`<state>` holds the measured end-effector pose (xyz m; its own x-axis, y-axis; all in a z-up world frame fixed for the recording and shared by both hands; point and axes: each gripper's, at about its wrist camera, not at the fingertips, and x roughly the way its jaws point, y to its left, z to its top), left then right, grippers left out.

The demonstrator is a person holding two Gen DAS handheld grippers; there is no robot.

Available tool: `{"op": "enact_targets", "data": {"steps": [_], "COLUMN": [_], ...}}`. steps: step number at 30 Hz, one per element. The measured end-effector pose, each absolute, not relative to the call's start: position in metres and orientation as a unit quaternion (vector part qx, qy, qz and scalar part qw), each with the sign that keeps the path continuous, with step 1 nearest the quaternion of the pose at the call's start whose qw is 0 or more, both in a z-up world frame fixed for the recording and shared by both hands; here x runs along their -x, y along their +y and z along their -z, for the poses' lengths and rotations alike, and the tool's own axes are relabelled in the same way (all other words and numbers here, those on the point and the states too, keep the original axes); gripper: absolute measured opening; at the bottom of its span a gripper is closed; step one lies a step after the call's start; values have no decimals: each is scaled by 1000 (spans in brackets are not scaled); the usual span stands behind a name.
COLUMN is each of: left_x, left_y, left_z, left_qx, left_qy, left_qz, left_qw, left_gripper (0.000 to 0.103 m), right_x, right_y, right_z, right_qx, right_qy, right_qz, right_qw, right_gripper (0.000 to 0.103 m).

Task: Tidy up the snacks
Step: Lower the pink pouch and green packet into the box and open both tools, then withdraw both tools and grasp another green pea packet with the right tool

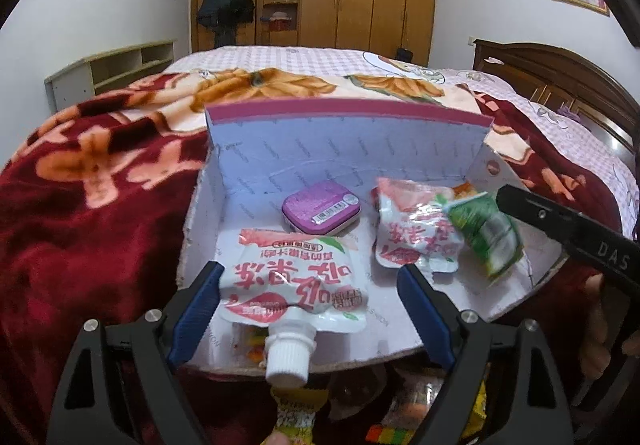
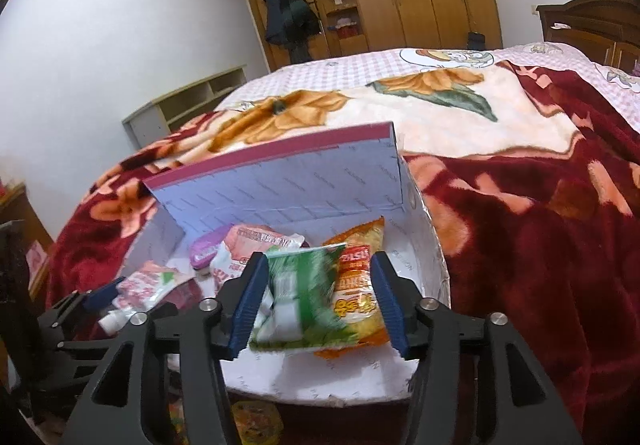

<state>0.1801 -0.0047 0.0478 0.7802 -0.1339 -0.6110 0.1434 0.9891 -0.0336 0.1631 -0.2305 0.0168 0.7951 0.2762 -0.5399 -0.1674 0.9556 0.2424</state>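
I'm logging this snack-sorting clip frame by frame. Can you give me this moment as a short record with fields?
container: open white box on the blanket-covered bed
in box: purple tin; two pink-and-white spout pouches; orange snack bag
left gripper: open, fingers either side of the near spout pouch
right gripper: open, green packet blurred between its fingers
outside box: more packets near the bottom edge, too dark to identify
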Motion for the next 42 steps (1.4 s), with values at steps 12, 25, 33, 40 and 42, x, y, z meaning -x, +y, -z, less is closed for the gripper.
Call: {"op": "enact_targets", "data": {"steps": [12, 25, 33, 40, 42], "left_x": [-135, -96, -78, -67, -65], "left_y": [1, 18, 15, 16, 18], "left_z": [-69, -60, -49, -41, -38], "left_qx": [6, 18, 12, 7, 8], "left_qy": [337, 365, 368, 364, 366], "left_qz": [70, 42, 41, 43, 41], "left_qw": [939, 930, 929, 930, 930], "left_gripper": [91, 91, 91, 91, 91], "right_x": [-107, -42, -27, -14, -11], "right_y": [-228, -226, -210, -205, -202], "right_z": [-43, -28, -2, 10, 14], "right_qx": [-94, -106, -96, -96, -93], "right_qy": [285, 313, 344, 355, 361], "right_qz": [-129, -159, -181, -176, -175], "right_qw": [945, 930, 916, 913, 911], "right_gripper": [57, 57, 58, 58, 58]}}
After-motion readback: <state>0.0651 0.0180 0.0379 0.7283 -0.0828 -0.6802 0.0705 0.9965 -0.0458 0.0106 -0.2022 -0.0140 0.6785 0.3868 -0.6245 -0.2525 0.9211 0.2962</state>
